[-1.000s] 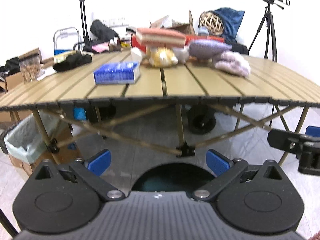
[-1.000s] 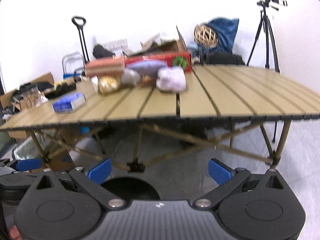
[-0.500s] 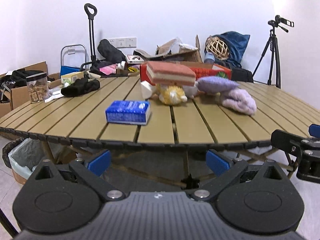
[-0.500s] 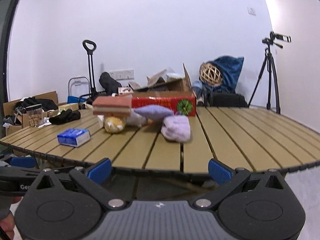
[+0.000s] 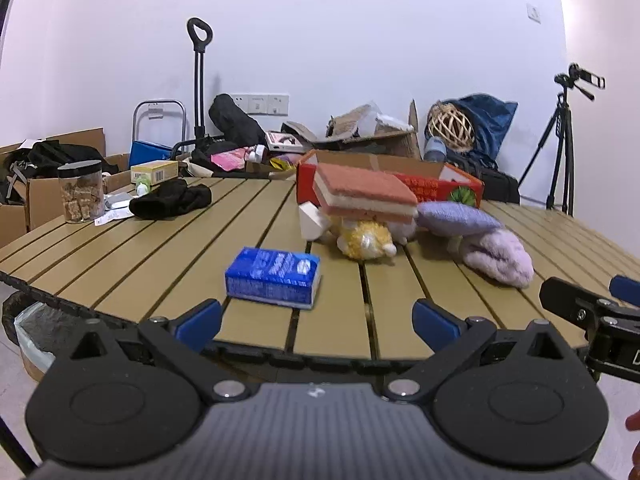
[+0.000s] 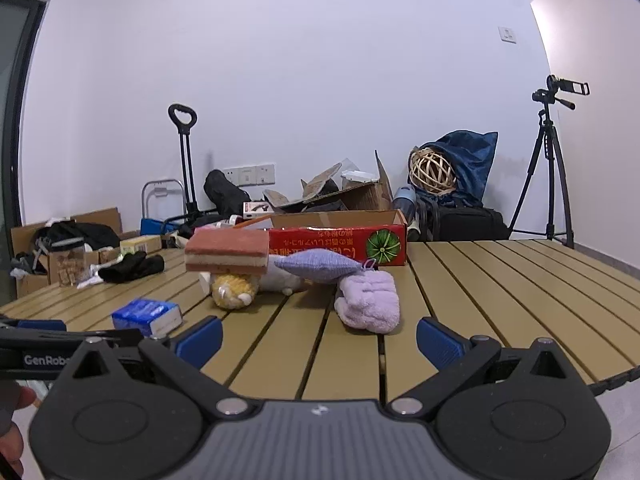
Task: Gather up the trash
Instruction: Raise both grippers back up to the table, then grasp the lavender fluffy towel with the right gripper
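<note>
On the surface [image 5: 160,256]: one blue carton [image 5: 273,277], one pink-and-cream sponge block [image 5: 364,194], one yellow plush toy [image 5: 366,241], one lilac cushion [image 5: 458,214], one lilac towel bundle [image 5: 498,256], one red box [image 5: 432,184], one black cloth [image 5: 172,199], one clear jar [image 5: 80,190]. Behind: one tripod [image 5: 562,148], one woven ball [image 5: 450,127]. Below: one lined bin [image 5: 36,332].

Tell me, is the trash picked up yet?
Nothing looks collected yet. Both hand-held grippers, left and right, are open and empty at the table's near edge. The blue carton, the pink sponge, the yellow plush toy and the purple cloth all lie on the slats. The lined trash bin stands beside the table.
</note>
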`<state>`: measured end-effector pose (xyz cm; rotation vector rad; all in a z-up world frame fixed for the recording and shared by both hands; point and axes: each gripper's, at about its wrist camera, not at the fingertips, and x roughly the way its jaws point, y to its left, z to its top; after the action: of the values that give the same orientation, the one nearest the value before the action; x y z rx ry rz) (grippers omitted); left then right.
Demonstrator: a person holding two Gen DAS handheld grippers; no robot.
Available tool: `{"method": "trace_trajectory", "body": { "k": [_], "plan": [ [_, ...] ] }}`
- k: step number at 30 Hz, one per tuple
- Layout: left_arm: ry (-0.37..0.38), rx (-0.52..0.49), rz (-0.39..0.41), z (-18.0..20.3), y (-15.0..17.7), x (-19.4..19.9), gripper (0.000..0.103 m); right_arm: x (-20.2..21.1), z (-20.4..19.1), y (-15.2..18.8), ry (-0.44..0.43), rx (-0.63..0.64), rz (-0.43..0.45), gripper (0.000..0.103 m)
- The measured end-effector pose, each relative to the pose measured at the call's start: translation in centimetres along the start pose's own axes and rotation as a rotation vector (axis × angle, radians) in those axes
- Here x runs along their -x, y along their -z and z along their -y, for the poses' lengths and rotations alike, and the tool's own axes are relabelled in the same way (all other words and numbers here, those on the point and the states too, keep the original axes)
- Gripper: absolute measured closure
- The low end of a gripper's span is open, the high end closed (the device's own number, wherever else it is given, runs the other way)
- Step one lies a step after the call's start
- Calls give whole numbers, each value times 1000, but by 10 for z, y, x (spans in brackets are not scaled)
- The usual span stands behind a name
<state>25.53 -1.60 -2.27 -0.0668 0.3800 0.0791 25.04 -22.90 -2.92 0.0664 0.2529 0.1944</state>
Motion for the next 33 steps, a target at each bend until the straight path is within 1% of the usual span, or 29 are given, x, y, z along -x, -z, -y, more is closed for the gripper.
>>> {"method": "trace_trajectory", "body": {
  "k": [3, 6, 13, 17, 24, 27, 28, 31, 33],
  "plan": [
    [0, 8, 18, -3, -7, -3, 0, -8, 1, -3, -1, -10, 8, 0],
    [-7, 4, 31, -2, -14, -8, 0, -20, 3, -5, 3, -15, -4, 0],
    [-2, -4, 48, 0, -27, -23, 0, -59, 8, -10, 51, -23, -47, 0],
    [-3, -9, 45, 0, -31, -32, 0, -87, 14, -10, 85, -41, -77, 0],
    [9, -6, 27, -2, -37, -46, 0, -119, 30, -11, 129, -116, -120, 0],
    [17, -13, 11, -1, -38, -53, 0, -128, 33, -11, 143, -126, -139, 5],
    [18, -13, 5, -1, -38, -56, 0, -130, 34, -10, 142, -131, -142, 10],
    [28, -11, -20, 1, -38, -63, 0, -135, 34, -11, 135, -143, -145, 16],
    [31, -14, -27, 3, -37, -65, 0, -137, 35, -13, 129, -149, -145, 22]
  ]
}}
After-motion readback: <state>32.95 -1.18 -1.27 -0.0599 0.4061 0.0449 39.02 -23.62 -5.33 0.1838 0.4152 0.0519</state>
